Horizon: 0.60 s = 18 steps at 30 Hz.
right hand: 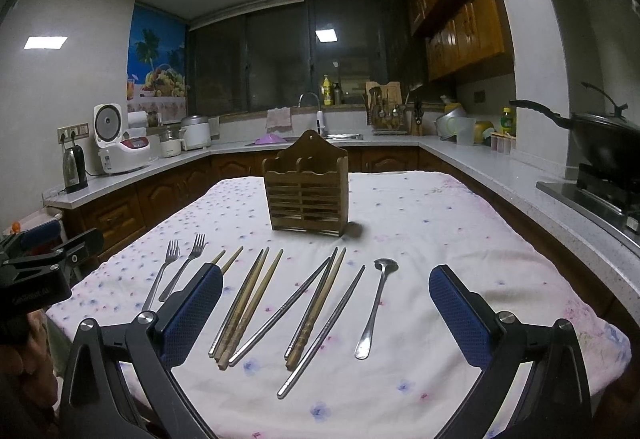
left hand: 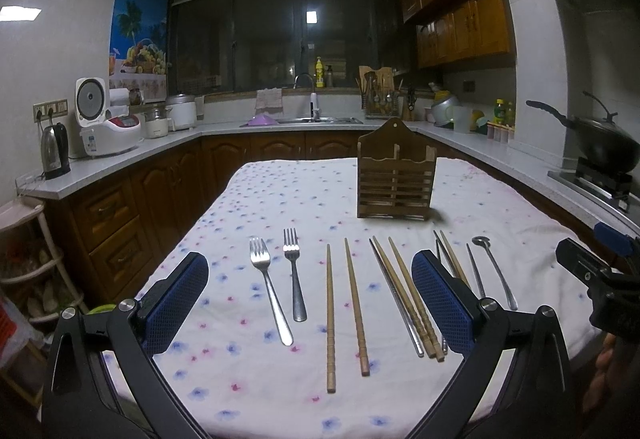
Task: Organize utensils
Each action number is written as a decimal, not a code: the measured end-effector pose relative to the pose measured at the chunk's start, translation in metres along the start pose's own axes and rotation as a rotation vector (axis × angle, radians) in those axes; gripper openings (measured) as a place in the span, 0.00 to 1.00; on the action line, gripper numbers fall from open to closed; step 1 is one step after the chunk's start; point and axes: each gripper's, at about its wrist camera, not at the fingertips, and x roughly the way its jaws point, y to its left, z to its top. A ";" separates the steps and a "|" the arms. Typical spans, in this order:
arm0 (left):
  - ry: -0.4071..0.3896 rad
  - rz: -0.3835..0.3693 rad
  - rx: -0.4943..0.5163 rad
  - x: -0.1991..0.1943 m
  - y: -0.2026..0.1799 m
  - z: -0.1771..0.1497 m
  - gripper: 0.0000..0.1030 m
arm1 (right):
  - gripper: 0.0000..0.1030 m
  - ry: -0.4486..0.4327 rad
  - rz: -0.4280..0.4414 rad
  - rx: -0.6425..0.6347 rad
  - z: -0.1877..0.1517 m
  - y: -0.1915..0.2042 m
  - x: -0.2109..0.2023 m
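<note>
The left gripper and right gripper hover spread wide and empty above forks, chopsticks and a spoon on the counter. The wooden holder stands beyond. The thin, closely packed chopsticks could slip or come up in pairs.

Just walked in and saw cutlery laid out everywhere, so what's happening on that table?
A person holds a gripper in each hand over the cloth-covered table. Both the left gripper and the right gripper are open and hold nothing. Two forks, wooden chopsticks, metal chopsticks and a spoon lie in a row on the cloth. The wooden utensil holder stands behind them; no utensil shows above its rim.
</note>
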 end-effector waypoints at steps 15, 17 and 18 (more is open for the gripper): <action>0.000 0.000 0.004 -0.004 0.004 0.002 1.00 | 1.00 0.000 0.001 0.001 0.000 0.000 0.001; 0.003 0.001 0.001 0.001 0.000 0.000 1.00 | 1.00 0.000 0.001 -0.001 0.000 0.000 0.001; 0.002 0.002 -0.001 0.000 0.000 0.000 1.00 | 1.00 0.001 0.002 0.000 0.000 0.000 0.001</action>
